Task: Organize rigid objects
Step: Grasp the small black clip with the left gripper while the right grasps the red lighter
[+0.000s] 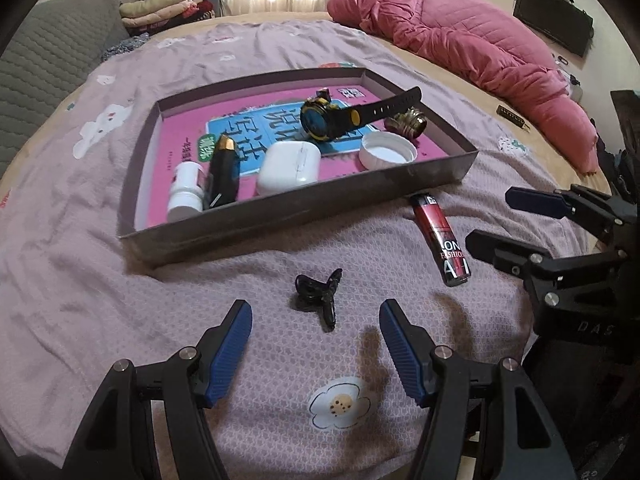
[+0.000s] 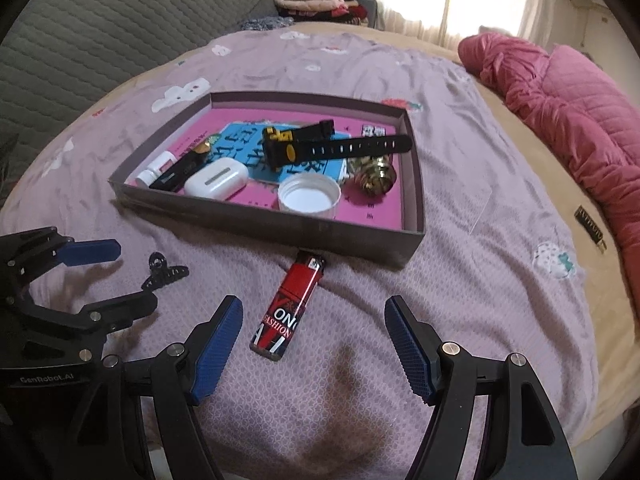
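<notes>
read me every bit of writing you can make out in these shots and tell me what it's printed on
"ON", "FASHION", "A" on the red lighter, cut off at the edges.
"GenRobot.AI" on the left claw body, in the right wrist view.
"DAS", partly cut off, on the right claw body, in the left wrist view.
Large Chinese characters on the pink and blue book in the tray: upside down, not readable.

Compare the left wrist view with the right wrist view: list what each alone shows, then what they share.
Left only: a black monitor on the far wall and a flower print between the left tongs.
Right only: the lighter lies between the open right tongs.
Both: the tray holding the watch, earbud case and white cap, plus the black clip and pink quilt.
</notes>
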Tool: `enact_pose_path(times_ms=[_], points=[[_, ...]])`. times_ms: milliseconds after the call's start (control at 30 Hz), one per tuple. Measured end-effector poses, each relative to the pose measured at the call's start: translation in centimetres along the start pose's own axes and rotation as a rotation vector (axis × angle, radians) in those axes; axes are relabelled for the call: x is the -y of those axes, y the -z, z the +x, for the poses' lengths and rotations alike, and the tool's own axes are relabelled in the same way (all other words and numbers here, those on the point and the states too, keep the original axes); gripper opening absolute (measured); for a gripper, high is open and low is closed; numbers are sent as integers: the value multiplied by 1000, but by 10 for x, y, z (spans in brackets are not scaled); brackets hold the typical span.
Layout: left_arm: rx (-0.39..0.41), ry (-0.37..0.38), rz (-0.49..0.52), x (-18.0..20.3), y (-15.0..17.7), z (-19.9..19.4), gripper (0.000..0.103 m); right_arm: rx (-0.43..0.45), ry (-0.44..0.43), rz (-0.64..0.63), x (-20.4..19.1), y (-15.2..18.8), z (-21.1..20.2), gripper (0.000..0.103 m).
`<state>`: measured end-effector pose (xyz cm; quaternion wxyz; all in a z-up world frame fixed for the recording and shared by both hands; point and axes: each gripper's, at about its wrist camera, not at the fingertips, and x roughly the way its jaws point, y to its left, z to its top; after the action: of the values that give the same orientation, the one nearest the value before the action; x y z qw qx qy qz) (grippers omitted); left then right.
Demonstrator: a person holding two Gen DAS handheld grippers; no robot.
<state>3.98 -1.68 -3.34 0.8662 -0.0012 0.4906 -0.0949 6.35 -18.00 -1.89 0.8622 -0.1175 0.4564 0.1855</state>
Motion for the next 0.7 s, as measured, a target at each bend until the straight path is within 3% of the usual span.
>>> enact_pose_path(times_ms=[167, 400, 700], points=[[-14, -9, 4, -2, -3, 11, 66, -33, -1, 20, 1, 2, 12, 75], [-58, -23, -16, -10, -7, 29, 66, -98, -31, 163, 16, 2, 35, 75], [-60, -9, -16, -12, -9, 35, 65, -125, -7, 163, 8, -5, 49, 75]])
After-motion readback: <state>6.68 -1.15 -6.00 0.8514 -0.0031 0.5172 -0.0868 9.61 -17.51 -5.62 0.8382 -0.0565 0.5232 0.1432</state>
